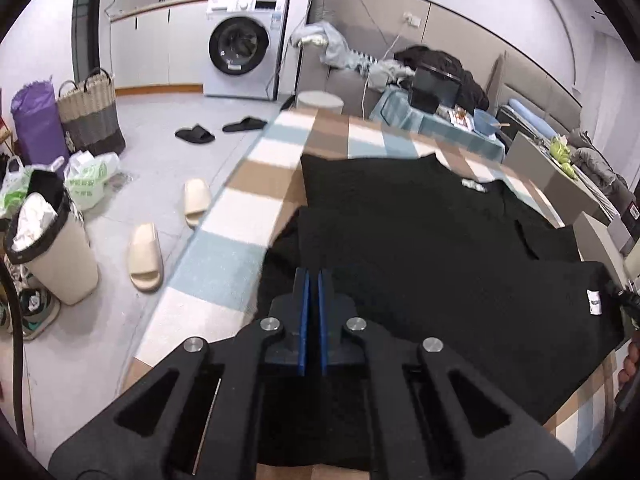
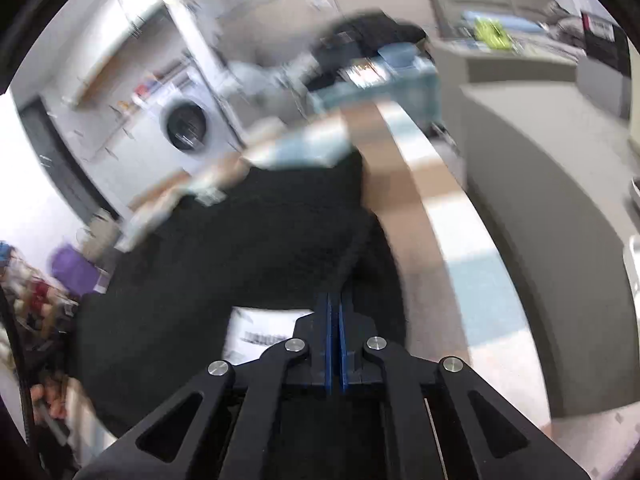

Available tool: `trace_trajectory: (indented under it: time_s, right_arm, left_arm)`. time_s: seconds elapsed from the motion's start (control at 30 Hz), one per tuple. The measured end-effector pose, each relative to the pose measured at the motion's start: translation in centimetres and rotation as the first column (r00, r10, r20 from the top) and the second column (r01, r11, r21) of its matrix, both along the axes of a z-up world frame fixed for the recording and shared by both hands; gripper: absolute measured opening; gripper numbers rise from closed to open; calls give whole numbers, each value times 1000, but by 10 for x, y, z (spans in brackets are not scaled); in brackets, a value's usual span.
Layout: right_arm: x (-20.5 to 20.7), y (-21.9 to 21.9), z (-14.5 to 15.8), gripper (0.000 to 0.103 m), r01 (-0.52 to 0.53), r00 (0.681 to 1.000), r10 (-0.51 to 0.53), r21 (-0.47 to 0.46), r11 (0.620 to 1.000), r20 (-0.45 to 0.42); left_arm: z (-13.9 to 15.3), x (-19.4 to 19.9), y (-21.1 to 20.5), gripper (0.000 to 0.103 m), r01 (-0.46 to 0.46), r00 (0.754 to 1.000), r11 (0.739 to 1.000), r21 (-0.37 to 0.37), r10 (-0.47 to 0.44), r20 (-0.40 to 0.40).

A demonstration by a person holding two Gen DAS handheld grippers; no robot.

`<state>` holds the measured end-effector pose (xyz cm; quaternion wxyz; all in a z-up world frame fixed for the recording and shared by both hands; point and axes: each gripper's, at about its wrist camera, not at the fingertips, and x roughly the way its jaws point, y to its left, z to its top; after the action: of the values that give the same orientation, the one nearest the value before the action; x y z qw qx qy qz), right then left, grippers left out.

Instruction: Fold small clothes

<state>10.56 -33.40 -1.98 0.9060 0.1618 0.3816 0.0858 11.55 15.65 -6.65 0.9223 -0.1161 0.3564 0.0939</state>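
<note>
The left claw [image 1: 313, 276] is pointing down over the near left part of a black garment [image 1: 420, 240], its blue pads [image 1: 305, 312] pressed together with nothing visibly caught between them. The right claw [image 2: 335, 300] is likewise sitting with its pads together above the same garment [image 2: 248, 240]; whether any cloth is pinched there is hard to tell, as that view is blurred. The garment is lying spread across a checked cloth [image 1: 248, 208] of white, tan and pale blue squares that is covering the counter. A white label [image 1: 595, 303] is showing near the garment's right edge, and another [image 1: 474, 185] by its far edge. In the right wrist view a white tag [image 2: 264, 332] is lying just left of the claw. On the floor to the left, two cream slippers [image 1: 146, 256] are sitting beside a bin [image 1: 52, 252], with black slippers [image 1: 220, 130] and a washer [image 1: 244, 46] further back.
</note>
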Motion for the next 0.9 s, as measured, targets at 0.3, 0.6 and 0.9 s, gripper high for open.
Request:
trace_trajectory:
  time_s: [0.3, 0.6, 0.9]
  right_arm:
    - [5, -10, -9, 11, 90, 988, -94, -39, 995, -120]
    - [-45, -27, -11, 51, 89, 986, -78, 74, 993, -147]
    - [-73, -35, -20, 51, 69, 989, -47, 160, 985, -140]
  left_arm:
    - [-15, 3, 16, 14, -28, 996, 996, -88, 20, -87]
    - [-21, -45, 24, 66, -72, 994, 989, -129, 60, -95]
    - [-35, -65, 16, 52, -58, 994, 971, -232, 34, -106]
